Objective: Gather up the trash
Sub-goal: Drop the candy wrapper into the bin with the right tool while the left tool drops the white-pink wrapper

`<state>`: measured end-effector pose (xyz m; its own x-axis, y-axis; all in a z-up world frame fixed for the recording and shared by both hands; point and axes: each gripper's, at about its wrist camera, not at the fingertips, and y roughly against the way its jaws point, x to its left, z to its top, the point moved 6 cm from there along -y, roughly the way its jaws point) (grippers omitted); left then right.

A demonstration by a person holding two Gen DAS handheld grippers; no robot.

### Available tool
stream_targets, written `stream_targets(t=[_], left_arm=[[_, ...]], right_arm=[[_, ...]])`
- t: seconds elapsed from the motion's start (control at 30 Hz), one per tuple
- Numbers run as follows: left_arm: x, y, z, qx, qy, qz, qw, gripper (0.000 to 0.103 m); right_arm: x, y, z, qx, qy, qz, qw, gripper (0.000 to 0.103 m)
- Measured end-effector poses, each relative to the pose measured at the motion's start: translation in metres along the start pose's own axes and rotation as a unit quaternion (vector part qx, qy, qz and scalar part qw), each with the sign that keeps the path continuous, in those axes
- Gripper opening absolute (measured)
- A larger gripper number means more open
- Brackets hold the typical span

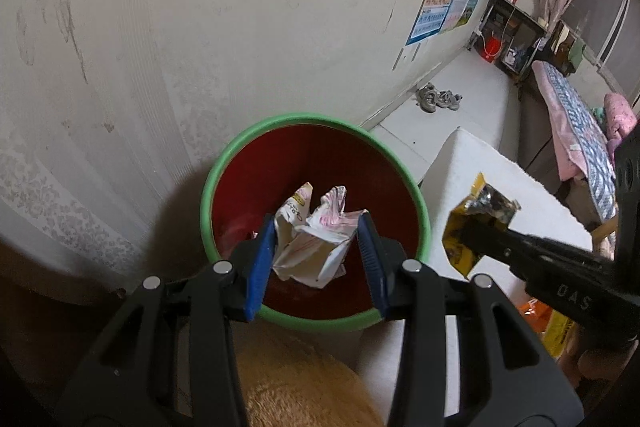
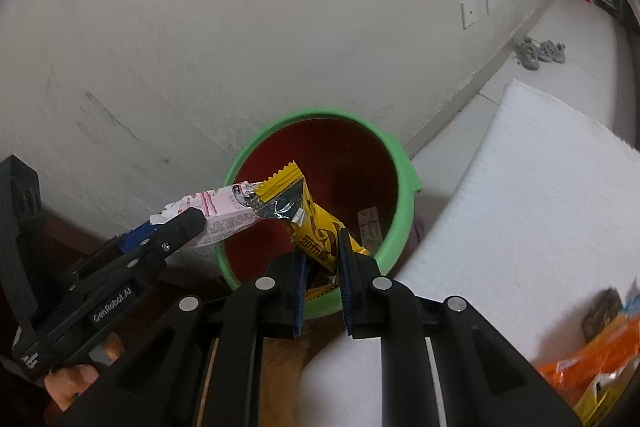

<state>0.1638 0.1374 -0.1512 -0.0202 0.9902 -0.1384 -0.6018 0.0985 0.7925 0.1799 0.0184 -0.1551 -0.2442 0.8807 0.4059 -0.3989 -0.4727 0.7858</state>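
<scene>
Over by the wall, the green-rimmed bin [image 1: 208, 195] is sitting beside the white bench [image 2: 520, 187]. Left claw [image 1: 316, 247] is gripping a crumpled pink-and-white carton [image 1: 312, 239] above it, and right claw [image 2: 322, 259] is pinching a yellow snack wrapper [image 2: 312, 223] over the rim.

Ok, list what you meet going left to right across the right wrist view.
Left tongs gripping the pink carton → yellow wrapper in the right tongs → white pad → orange packets.
</scene>
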Motion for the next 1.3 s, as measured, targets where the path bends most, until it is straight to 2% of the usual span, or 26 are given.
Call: stream_targets(t=[0.4,1.27,1.3], left_arm=[[0.002,-0.012,-0.002,0.012,-0.008,0.005,0.9999,0.04],[0.011,-0.031,0.002,0.019,-0.01,0.019,0.9996,0.04],[0.011,-0.034,0.002,0.022,-0.01,0.018,0.9995,0.043]], right_arm=[[0.004,-0.014,0.002,0.008,-0.002,0.003,1.0,0.015],[0.013,-0.022,0.016,-0.001,0.006,0.0,1.0,0.015],[0.013,-0.023,0.016,-0.002,0.005,0.001,1.0,0.016]])
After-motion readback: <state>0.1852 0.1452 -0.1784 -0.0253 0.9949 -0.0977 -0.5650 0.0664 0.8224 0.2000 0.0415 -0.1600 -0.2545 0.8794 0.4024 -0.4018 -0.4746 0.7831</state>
